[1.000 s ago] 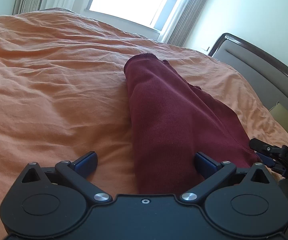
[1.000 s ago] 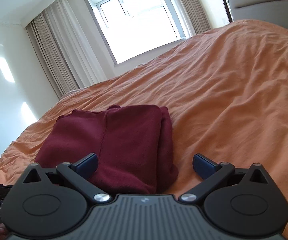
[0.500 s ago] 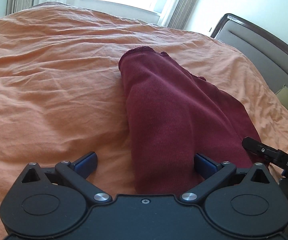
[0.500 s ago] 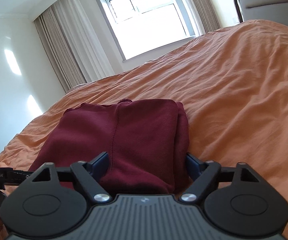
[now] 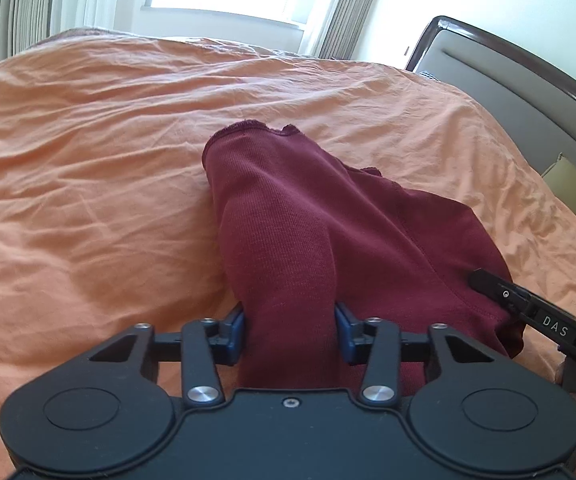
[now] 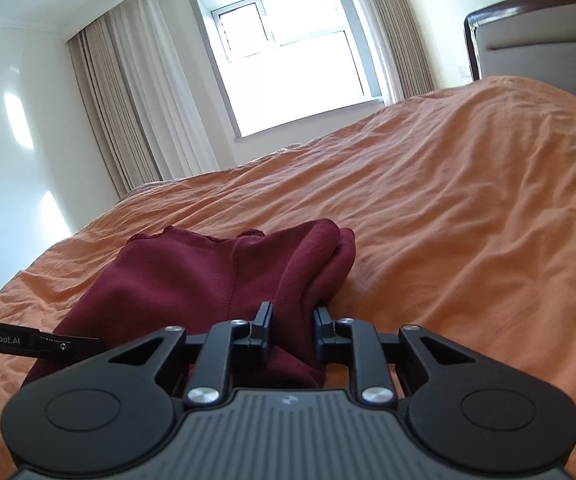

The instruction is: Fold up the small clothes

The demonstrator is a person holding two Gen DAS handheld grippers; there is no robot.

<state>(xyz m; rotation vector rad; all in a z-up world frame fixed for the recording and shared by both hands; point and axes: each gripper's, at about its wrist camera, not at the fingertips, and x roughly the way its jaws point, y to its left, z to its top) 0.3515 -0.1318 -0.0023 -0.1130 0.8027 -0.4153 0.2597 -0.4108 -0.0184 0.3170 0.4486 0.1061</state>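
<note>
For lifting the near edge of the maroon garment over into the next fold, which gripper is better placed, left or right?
Neither clearly: both. The left gripper and right gripper are each shut on the maroon garment at its near corners, so lifting together looks best.

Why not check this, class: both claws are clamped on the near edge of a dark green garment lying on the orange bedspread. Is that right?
Only the colour is wrong. The garment is maroon, as both wrist views show. The left claw and right claw do clamp its near edge on the orange bedspread.

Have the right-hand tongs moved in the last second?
Yes. The right tongs have closed in on the maroon garment and pinched its near edge, judged against the orange bedspread.
</note>
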